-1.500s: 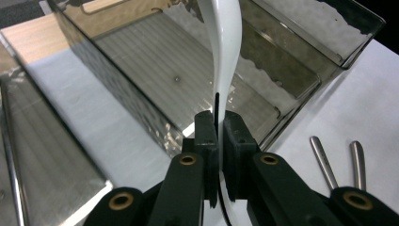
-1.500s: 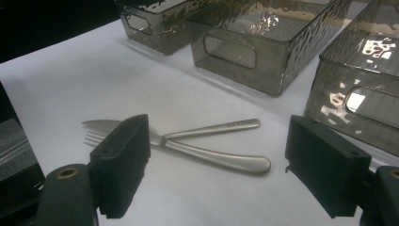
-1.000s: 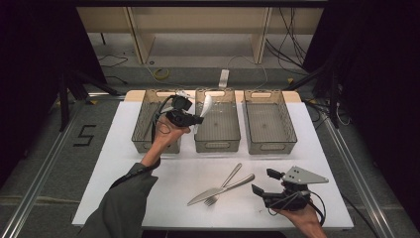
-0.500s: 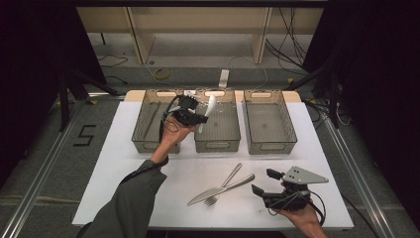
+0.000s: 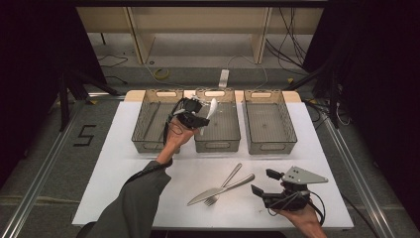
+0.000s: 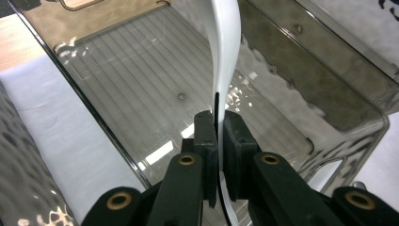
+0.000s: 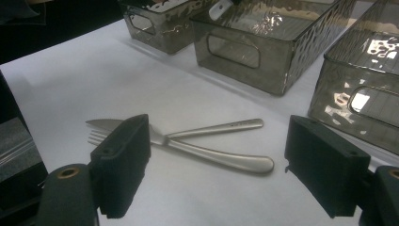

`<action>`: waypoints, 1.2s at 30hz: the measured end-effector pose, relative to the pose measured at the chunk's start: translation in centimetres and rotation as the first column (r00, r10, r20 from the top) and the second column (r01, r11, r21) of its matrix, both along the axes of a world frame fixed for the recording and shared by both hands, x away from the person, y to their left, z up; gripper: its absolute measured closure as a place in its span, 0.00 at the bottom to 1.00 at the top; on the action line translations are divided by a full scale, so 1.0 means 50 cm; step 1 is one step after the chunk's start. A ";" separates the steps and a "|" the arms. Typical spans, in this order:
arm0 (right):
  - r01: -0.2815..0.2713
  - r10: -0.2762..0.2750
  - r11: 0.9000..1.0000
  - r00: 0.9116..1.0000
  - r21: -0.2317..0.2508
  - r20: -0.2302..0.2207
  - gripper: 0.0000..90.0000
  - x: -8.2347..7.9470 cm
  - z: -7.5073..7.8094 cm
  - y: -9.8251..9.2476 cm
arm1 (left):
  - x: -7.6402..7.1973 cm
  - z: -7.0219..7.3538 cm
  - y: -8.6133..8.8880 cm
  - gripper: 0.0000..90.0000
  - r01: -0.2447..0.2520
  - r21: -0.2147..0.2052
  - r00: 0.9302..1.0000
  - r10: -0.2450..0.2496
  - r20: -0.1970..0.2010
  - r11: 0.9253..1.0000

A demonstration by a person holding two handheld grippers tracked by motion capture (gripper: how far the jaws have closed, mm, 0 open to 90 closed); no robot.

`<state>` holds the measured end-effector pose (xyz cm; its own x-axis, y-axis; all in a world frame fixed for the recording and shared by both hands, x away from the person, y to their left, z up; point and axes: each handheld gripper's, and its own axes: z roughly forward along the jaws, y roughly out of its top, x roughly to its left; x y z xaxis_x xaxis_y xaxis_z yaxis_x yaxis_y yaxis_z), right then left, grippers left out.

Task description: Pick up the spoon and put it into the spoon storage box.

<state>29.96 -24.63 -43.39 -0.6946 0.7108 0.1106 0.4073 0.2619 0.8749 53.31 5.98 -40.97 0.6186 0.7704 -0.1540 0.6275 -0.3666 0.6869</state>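
- White table top [image 5: 124,168] under both my hands; grey floor around it, with a black "5" marked on the floor off to my left.
- Pale wooden shelving stands beyond the far edge; loose cables lie on the floor there, and dark curtains hang at both sides.
- Three smoky clear bins sit in a row along the far half of the table: left bin [image 5: 148,124], middle bin [image 5: 223,134], right bin [image 5: 270,124].
- My left arm stretches forward from the near edge, sleeve dark grey, wrist raised over the gap between left and middle bins.
- My left gripper [image 6: 217,123] is clamped tight on a white plastic spoon [image 6: 225,42], gripping its handle edge-on; the spoon rises up and away from the jaws.
- Seen from above, the left gripper [image 5: 194,119] hangs over the near-left corner of the middle bin, spoon [image 5: 212,107] tilted over that bin's ribbed floor, not touching it as far as I can tell.
- My right hand rests low at the near right corner of the table; my right gripper [image 5: 267,184] lies level, grey plate on top.
- Its jaws stand wide apart, nothing between them [image 7: 216,165].
- Just ahead of those jaws: a metal knife [image 7: 197,148] and a metal fork [image 7: 188,132], crossed and touching, flat on the table.
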 end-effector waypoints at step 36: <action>0.029 -0.031 0.998 0.999 -0.057 -0.038 0.28 0.056 -0.009 0.025 | -0.190 0.050 0.145 0.23 0.003 -0.178 0.988 0.024 0.150 0.984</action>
